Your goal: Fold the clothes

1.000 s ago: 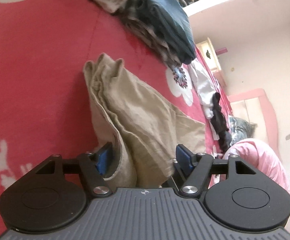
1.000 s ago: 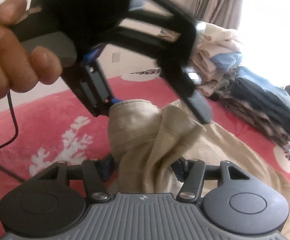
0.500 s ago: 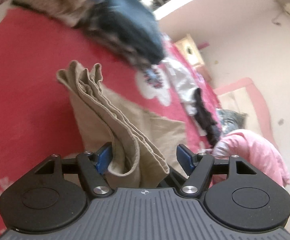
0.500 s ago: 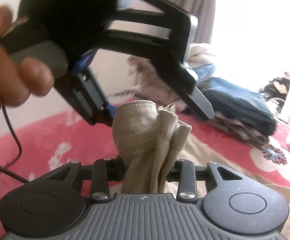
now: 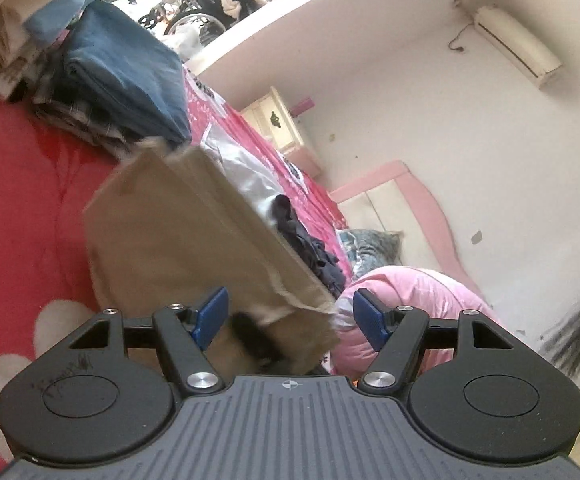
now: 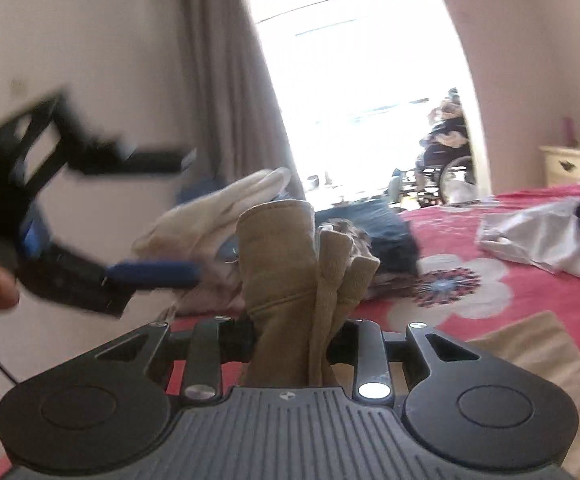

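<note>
While my right gripper (image 6: pixel 290 344), jaws just closing, pinches a bunched tan fabric garment (image 6: pixel 286 276) held up above the red flowered bedspread (image 6: pixel 530 280), my left gripper (image 5: pixel 286 316) w/ jaws apart has the garment's edge loose btwn them.

Right gripper (image 6: pixel 290 340) jaws, just closing, clamp bunched tan cloth (image 6: pixel 290 272); left gripper (image 6: pixel 90 256) blurred, beside it.
</note>
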Demonstrator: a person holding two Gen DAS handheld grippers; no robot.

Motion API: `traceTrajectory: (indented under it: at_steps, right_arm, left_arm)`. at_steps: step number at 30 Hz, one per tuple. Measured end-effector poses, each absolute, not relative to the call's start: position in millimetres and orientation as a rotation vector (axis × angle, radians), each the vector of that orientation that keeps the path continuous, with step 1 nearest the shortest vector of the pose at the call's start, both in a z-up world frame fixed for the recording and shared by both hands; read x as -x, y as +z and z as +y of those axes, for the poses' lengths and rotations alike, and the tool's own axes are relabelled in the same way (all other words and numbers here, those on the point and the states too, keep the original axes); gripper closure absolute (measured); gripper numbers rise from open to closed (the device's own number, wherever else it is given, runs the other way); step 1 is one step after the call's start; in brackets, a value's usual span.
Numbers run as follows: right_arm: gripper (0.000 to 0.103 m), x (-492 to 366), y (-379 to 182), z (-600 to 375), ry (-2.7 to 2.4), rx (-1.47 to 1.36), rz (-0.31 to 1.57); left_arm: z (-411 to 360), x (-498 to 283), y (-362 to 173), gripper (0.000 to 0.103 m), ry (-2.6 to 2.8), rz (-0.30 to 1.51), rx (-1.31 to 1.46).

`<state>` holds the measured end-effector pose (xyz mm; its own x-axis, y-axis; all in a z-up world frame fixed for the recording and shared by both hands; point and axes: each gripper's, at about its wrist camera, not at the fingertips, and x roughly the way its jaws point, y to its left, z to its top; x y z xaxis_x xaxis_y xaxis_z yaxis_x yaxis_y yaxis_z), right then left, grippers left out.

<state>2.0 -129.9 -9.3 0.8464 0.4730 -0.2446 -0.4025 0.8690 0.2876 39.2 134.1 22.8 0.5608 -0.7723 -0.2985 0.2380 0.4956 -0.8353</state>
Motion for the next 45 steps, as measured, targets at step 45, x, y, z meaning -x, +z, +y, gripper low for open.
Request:
traceTrajectory:
  at_steps: [45]
  right_arm:
    - [0.042,-47,-29,-351,0.270,-0.526,0.626]
  left_arm:
    - [-24,-43,-57,0.032,-0.633,0.861,0.062]
